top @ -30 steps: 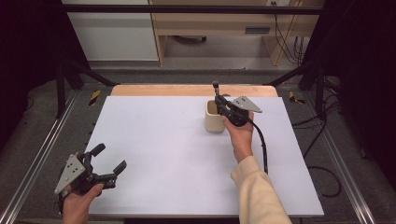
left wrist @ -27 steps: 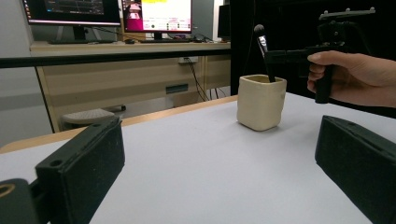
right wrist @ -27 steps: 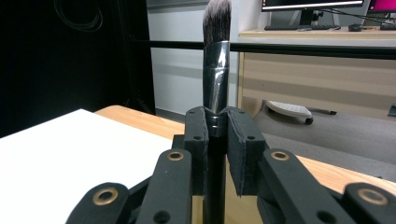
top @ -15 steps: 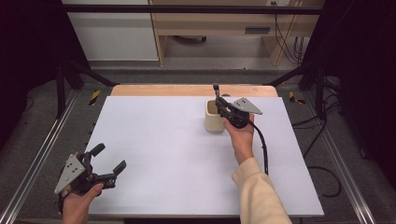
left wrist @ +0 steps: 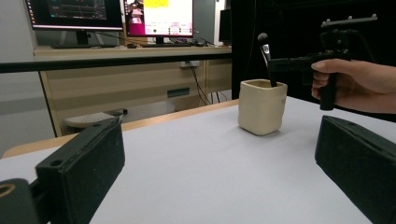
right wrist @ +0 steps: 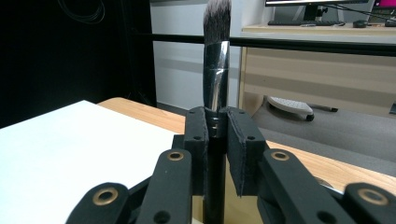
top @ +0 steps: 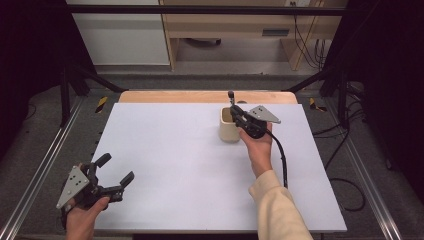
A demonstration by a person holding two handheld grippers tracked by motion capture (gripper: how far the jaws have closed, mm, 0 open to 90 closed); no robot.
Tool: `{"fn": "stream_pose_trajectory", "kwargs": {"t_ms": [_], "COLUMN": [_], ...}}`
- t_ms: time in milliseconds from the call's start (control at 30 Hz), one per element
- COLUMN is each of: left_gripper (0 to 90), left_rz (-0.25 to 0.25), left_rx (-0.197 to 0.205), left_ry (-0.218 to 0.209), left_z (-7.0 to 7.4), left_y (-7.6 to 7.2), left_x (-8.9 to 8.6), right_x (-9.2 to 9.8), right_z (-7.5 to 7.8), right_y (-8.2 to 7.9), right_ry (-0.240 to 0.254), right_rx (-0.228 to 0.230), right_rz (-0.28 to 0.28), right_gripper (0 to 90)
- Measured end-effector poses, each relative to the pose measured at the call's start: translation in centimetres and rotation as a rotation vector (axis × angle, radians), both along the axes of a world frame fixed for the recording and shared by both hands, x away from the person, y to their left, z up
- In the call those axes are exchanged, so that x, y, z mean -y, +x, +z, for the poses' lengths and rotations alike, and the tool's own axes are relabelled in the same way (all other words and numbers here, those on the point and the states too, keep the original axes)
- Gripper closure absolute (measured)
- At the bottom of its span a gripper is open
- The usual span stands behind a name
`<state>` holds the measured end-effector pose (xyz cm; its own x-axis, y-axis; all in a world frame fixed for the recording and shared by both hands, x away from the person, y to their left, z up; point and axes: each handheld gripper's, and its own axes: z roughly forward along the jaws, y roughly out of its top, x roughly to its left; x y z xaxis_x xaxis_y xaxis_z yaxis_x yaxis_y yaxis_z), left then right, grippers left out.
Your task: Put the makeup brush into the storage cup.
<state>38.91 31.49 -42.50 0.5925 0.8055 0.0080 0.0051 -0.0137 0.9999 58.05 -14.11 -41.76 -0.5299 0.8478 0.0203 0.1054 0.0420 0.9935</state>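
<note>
The right gripper [top: 235, 112] clamped a brush [top: 231, 96] standing upright in the cream cup [top: 229, 126]; the left gripper [top: 116, 172] hovered well apart from the cup, near-left, jaws spread wide.

The tabletop [top: 165, 165] is a flat white rectangular surface with a bare wooden strip [top: 200, 96] along its far edge. One item stands directly on it: a cream cup [top: 229, 127], upright, positioned right of centre and near the far edge. The cup has rounded corners and an open top. The rest of the white surface carries nothing.
</note>
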Motion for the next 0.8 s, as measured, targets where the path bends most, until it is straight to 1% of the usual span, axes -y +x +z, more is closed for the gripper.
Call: {"fn": "stream_pose_trajectory", "kwargs": {"t_ms": [100, 333, 367, 400, 433, 533, 567, 700, 800], "left_gripper": [1.2, 1.3, 1.3, 1.3, 1.2, 1.3, 1.3, 1.2, 1.3], "left_rz": [0.005, 0.009, 0.01, 0.01, 0.01, 0.011, 0.012, 0.012, 0.011], "left_rx": [0.008, 0.007, 0.007, 0.006, 0.005, 0.003, 0.003, 0.001, -0.001], "left_ry": [-0.005, -0.008, -0.008, -0.007, -0.006, -0.006, -0.006, -0.003, 0.001], "left_z": [0.2, 0.2, 0.2, 0.2, 0.1, 0.1, 0.1, 0.0, 0.0], "left_y": [-0.1, -0.1, -0.1, -0.1, -0.1, 0.0, 0.0, 0.0, 0.0], "left_x": [-0.2, -0.3, -0.3, -0.3, -0.3, -0.4, -0.4, -0.4, -0.3], "right_x": [0.1, 0.2, 0.2, 0.3, 0.3, 0.5, 0.5, 0.9, 1.2], "right_z": [0.1, 0.2, 0.2, 0.2, 0.2, 0.4, 0.5, 0.8, 1.0], "right_y": [0.0, -0.1, -0.2, -0.2, -0.2, -0.4, -0.5, -1.1, -1.4], "right_ry": [-0.004, -0.013, -0.009, -0.003, 0.009, 0.033, 0.031, 0.02, 0.021], "right_rx": [0.003, 0.002, -0.006, -0.017, -0.029, -0.036, -0.037, -0.033, -0.034], "right_rz": [0.0, 0.0, 0.001, 0.002, -0.001, 0.004, 0.005, 0.001, 0.0], "right_gripper": [78.7, 78.7, 78.4, 75.8, 71.3, 64.1, 61.7, 58.2, 55.1]}}
